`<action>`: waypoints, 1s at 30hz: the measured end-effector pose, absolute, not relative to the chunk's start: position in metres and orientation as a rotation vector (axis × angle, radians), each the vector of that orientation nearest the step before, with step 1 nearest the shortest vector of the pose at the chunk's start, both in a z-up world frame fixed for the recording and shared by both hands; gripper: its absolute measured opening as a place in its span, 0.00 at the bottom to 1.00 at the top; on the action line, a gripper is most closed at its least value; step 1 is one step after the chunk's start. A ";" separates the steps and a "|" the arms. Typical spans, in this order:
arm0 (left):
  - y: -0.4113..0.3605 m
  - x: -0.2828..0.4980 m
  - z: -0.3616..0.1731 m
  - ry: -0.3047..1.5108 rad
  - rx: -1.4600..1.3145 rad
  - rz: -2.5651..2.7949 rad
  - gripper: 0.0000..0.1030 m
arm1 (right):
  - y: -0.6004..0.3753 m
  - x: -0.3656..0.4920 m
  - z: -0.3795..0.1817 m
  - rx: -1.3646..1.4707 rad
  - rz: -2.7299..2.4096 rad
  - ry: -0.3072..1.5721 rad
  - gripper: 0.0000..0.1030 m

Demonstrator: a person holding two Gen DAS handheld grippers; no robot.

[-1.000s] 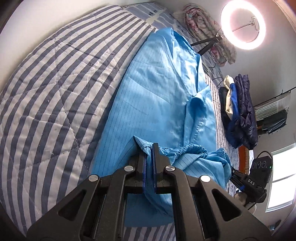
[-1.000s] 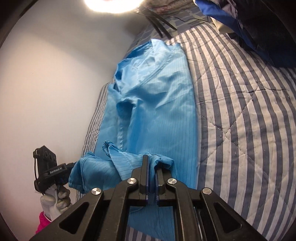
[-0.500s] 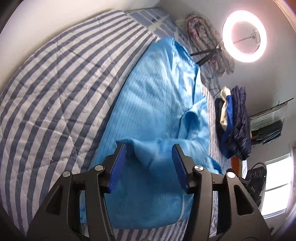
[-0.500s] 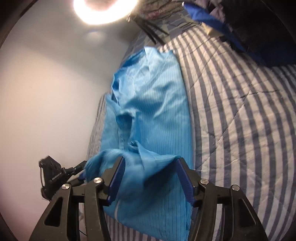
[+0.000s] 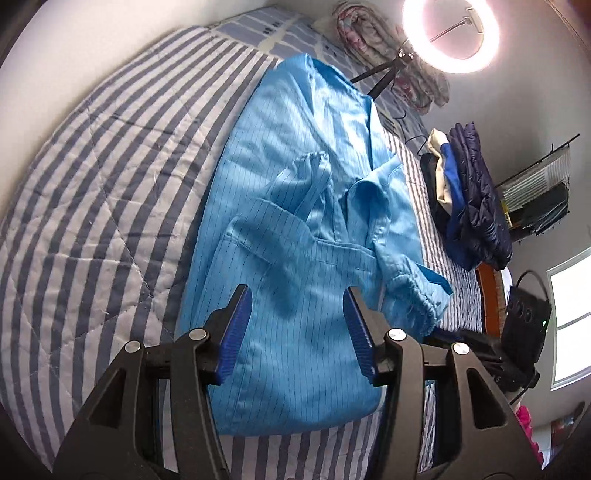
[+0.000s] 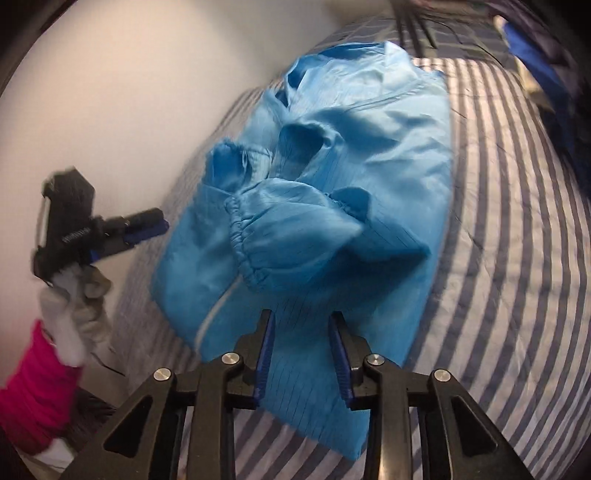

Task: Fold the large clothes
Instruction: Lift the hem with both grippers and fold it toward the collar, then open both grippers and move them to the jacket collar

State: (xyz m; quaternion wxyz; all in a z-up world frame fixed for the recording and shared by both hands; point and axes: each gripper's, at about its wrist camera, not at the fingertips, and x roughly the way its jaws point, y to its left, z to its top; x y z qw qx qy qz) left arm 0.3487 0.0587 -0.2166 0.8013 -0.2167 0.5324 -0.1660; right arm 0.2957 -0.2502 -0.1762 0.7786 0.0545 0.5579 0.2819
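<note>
Coat: a light blue pinstriped coat (image 5: pixel 295 229) lies lengthwise on the bed (image 5: pixel 92 177), collar at the far end, hem nearest the cameras. Both sleeves are folded in across the front.
Sleeves: one elastic cuff (image 5: pixel 312 160) rests mid-chest in the left view; the other cuff (image 5: pixel 417 299) lies at the coat's right edge. In the right view the nearer cuff (image 6: pixel 245 240) sits bunched on top of the body.
Left hand-held gripper (image 5: pixel 297 332): jaws apart, blue pads clear of the cloth, hovering over the lower part of the coat. A second ago it was pinched tight on a sleeve fold; that fold now lies loose on the coat.
Right hand-held gripper (image 6: pixel 301 352): jaws apart and closing, nothing between them, above the hem. A second ago it clamped the other sleeve; half a second ago it stood wider than now.
Change in cloth: the raised, gathered sleeve ends seen earlier are down flat on the coat's front.
Right view: blurred and rolled compared with the earlier frame.
Person: a white-gloved hand (image 6: pixel 79 295) with a pink sleeve (image 6: pixel 37 384) holds the left tool at the left of the right view.
Bed: blue and white striped quilt, coat along its middle.
Surroundings: a lit ring lamp (image 5: pixel 452 33) on a tripod past the collar; a pile of dark clothes (image 5: pixel 469 199) at the bed's right edge.
</note>
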 end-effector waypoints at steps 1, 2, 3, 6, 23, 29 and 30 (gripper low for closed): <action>0.057 0.350 -0.218 1.139 -0.453 -0.355 0.50 | -0.247 0.303 -0.175 0.089 0.591 1.189 0.31; 0.056 0.351 -0.218 1.137 -0.437 -0.352 0.50 | -0.246 0.310 -0.172 0.064 0.568 1.166 0.32; 0.054 0.353 -0.220 1.134 -0.416 -0.345 0.50 | -0.247 0.317 -0.170 0.057 0.551 1.146 0.32; 0.052 0.359 -0.227 1.130 -0.388 -0.341 0.50 | -0.245 0.339 -0.172 0.051 0.517 1.119 0.32; 0.048 0.377 -0.217 1.063 -0.262 -0.314 0.50 | -0.269 0.338 -0.145 0.066 0.452 0.978 0.42; 0.052 0.409 -0.174 1.004 -0.244 -0.305 0.50 | -0.280 0.361 -0.114 0.023 0.430 0.917 0.52; 0.052 0.415 -0.168 0.994 -0.236 -0.306 0.50 | -0.281 0.366 -0.110 0.022 0.427 0.911 0.53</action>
